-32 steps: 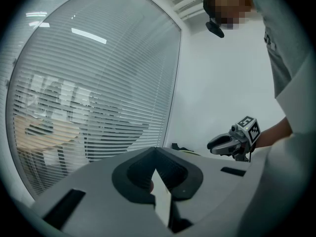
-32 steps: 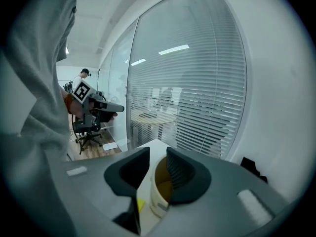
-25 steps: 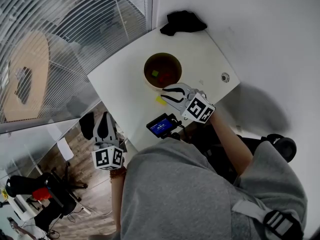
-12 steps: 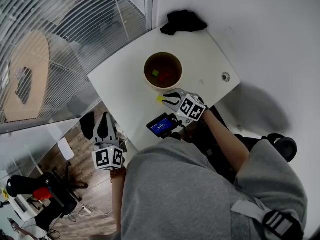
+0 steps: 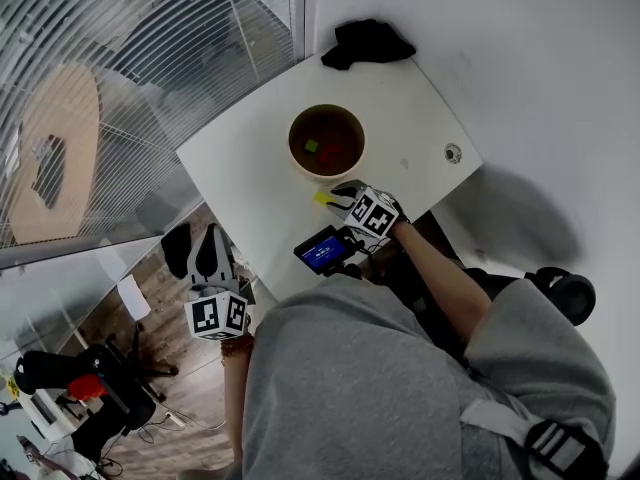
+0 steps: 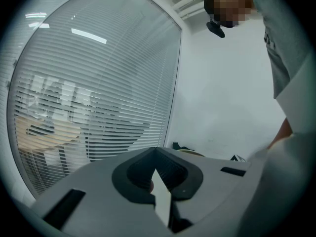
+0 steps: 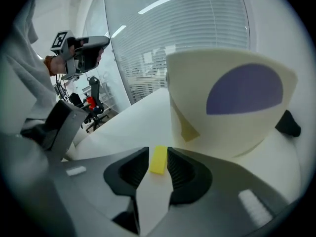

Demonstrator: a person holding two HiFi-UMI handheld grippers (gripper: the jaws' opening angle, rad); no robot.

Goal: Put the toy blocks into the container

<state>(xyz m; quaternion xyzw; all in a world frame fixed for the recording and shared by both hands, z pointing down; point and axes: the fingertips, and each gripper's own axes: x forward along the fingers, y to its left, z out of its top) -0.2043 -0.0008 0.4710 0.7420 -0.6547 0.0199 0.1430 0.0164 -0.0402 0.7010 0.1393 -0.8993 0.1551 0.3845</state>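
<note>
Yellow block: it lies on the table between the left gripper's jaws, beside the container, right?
Wrong gripper. The right gripper view shows the yellow block lying on the table between the right gripper's jaws, which have just been opening, beside the container.

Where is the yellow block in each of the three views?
Head view: yellow block at the right gripper's tip, just below the container.
Left gripper view: not in it.
Right gripper view: low centre, between the jaws, which have just been opening.
Shared landmark: the cream container just behind it.
</note>
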